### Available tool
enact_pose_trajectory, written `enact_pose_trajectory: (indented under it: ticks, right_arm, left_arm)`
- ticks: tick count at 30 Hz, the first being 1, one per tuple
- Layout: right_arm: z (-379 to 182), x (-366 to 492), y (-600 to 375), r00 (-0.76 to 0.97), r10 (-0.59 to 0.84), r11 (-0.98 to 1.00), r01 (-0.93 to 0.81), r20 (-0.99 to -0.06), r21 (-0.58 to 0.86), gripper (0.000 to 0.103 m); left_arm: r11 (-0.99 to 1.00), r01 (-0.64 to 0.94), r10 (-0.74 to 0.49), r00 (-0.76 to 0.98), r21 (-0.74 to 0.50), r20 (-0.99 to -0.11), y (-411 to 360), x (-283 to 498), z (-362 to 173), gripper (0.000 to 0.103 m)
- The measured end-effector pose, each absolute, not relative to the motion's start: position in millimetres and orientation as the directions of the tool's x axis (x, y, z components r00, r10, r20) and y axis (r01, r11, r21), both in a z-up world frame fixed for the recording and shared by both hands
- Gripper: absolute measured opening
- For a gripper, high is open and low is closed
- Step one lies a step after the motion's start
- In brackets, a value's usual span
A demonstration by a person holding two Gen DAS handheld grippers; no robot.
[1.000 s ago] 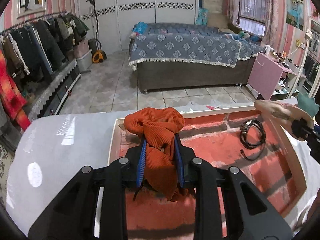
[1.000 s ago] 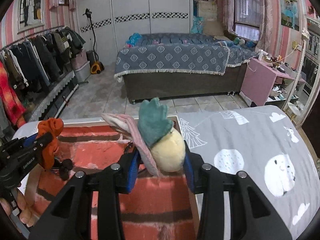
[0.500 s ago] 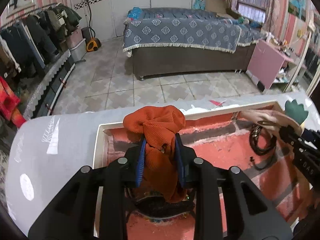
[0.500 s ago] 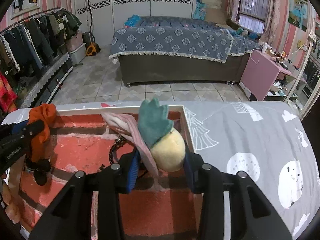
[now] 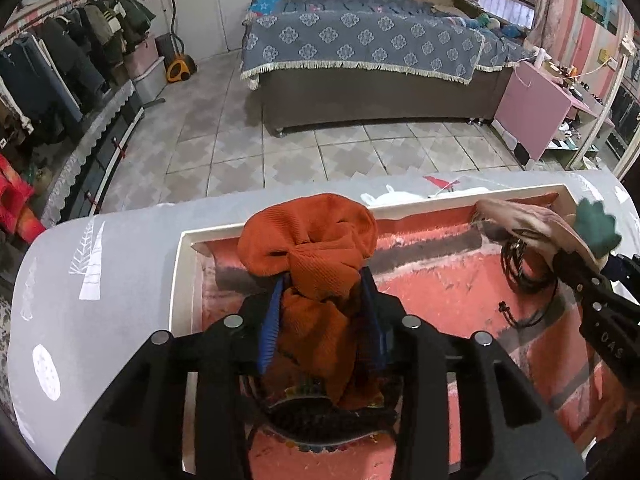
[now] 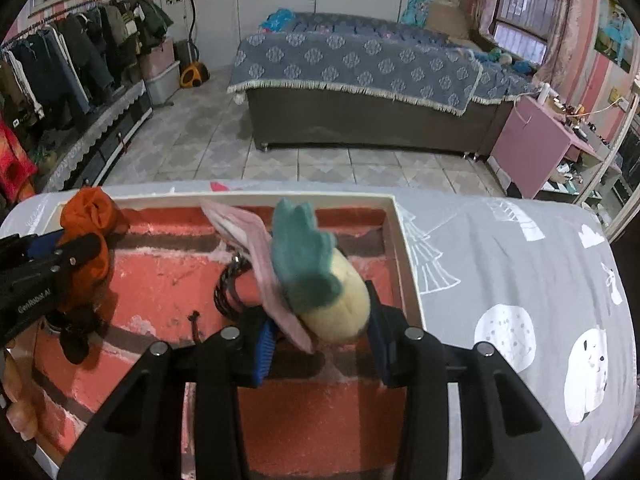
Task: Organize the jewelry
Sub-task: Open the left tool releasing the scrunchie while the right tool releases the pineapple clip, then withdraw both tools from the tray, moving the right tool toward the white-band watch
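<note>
A white-rimmed tray (image 5: 184, 272) lined with a red brick pattern lies on the table. My left gripper (image 5: 322, 320) is low over the tray's left end. Its jaws are opening with an orange knit scrunchie (image 5: 316, 248) between them, and the cloth still touches both pads. The scrunchie's tail rests on a dark beaded piece (image 5: 320, 420). My right gripper (image 6: 320, 332) is shut on a plush pineapple (image 6: 332, 300) with teal leaves and a pink strap (image 6: 248, 232), over the tray's right end (image 6: 408, 264). A coiled black cord (image 6: 228, 288) lies on the lining just behind it.
A grey cloth with white tree and round prints (image 6: 520, 264) covers the table around the tray. Beyond the table edge are a tiled floor, a bed (image 5: 360, 40), a clothes rack (image 5: 60, 60) on the left and a pink cabinet (image 6: 532, 140) on the right.
Both grippers came down and tilted over the tray. The left jaws have spread wider around the orange scrunchie, whose tail now rests on the dark beaded piece. The right grip looks the same.
</note>
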State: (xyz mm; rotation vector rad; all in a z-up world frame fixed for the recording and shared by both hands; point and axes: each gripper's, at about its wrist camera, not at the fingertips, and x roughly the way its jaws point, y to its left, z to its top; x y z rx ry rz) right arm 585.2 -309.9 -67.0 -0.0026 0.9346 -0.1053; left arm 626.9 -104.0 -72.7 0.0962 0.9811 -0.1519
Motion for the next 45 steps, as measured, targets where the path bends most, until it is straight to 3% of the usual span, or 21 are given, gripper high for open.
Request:
enact_pose_trajectory:
  ticks: [7,11,13,16,18,22,42,45]
  right_arm:
    - [-70,585,-313,0.563,-0.061,0.998,0.06,-0.824,-0.033,0.044]
    - [-62,579,-311,0.55,-0.056,0.998,0.048,-0.834,-0.036,0.056]
    - [-55,573,-308,0.558,-0.05,0.999,0.033,-0.829,-0.038,0.061]
    - [-45,561,-304,0.572,-0.059,0.998,0.006,-0.818,-0.068,0.071]
    - [-39,552,-300,0.593,-0.066,0.996,-0.01,-0.803,-0.09,0.071]
    - [-27,528,-300,0.647,-0.06,0.996,-0.012,-0.76,-0.089,0.082]
    - [31,382,-341,0.795,-0.077,0.996,0.088,-0.602,-0.011,0.083]
    - [33,363,-351,0.801,-0.09,0.994,0.11,-0.592,-0.004,0.091]
  left_arm:
    - [0.984,0.176,-0.086,0.529,0.01,-0.844,-104,626,-74,0.042]
    - [0.982,0.18,-0.055,0.546,0.053,-0.836,-106,619,-68,0.067]
    - [0.981,0.187,-0.062,0.552,0.051,-0.832,-106,613,-63,0.069]
    - [0.979,0.197,-0.075,0.56,0.045,-0.825,-104,601,-54,0.081]
    - [0.978,0.203,-0.076,0.577,0.053,-0.813,-101,592,-47,0.091]
    - [0.975,0.214,-0.088,0.607,0.056,-0.79,-96,567,-34,0.094]
    - [0.982,0.153,-0.049,0.77,0.11,-0.636,-62,405,27,0.098]
    - [0.984,0.153,-0.06,0.776,0.095,-0.628,-61,385,32,0.098]
